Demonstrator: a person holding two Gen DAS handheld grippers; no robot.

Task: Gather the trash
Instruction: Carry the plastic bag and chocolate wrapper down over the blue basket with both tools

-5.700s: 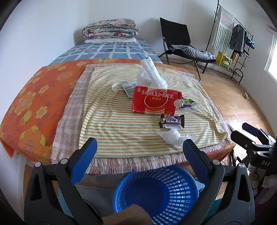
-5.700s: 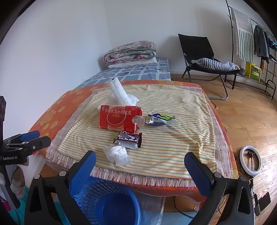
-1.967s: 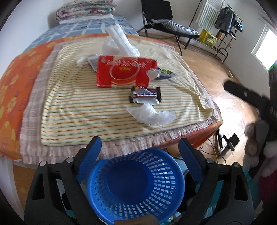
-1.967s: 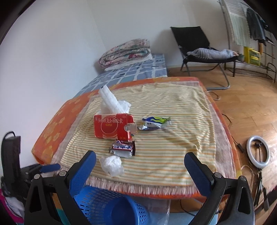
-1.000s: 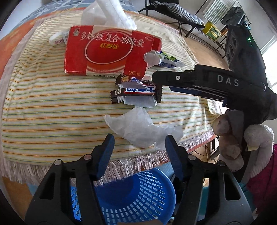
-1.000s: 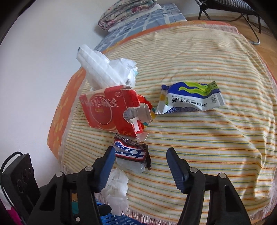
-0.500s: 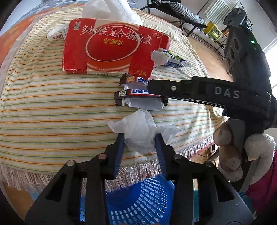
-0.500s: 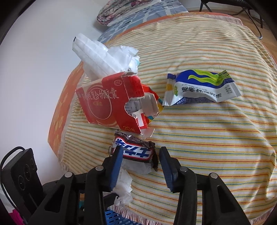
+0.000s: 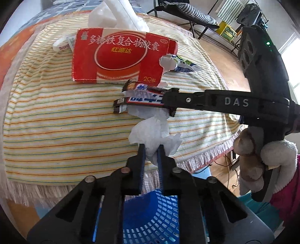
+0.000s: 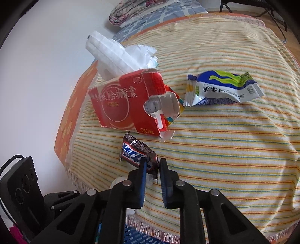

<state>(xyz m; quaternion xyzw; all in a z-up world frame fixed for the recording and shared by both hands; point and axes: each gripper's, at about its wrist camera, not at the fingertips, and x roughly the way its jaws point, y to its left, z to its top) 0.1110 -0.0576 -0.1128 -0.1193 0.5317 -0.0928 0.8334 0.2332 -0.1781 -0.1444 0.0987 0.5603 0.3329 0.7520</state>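
My left gripper (image 9: 150,148) is shut on a crumpled white tissue (image 9: 152,131) at the near edge of the striped cloth (image 9: 56,122). My right gripper (image 10: 152,161) is shut on the end of a dark candy bar wrapper (image 10: 136,152); it also shows in the left wrist view (image 9: 168,101), pinching the same wrapper (image 9: 142,97). A torn red cardboard box (image 9: 120,56) lies behind the wrapper, with white plastic wrapping (image 10: 116,54) behind it. A blue, green and white snack packet (image 10: 223,88) lies to the right. The blue basket (image 9: 150,215) is just below the left gripper.
A small white tube or packet (image 9: 63,43) lies left of the red box. The bed's orange flowered sheet (image 10: 75,101) runs along the left side. A black folding chair (image 9: 180,9) and a clothes rack (image 9: 243,11) stand on the wooden floor beyond the bed.
Both grippers have moved in over the bed from above the basket and closed: the left onto the tissue, the right onto the candy wrapper. Both had been wide open.
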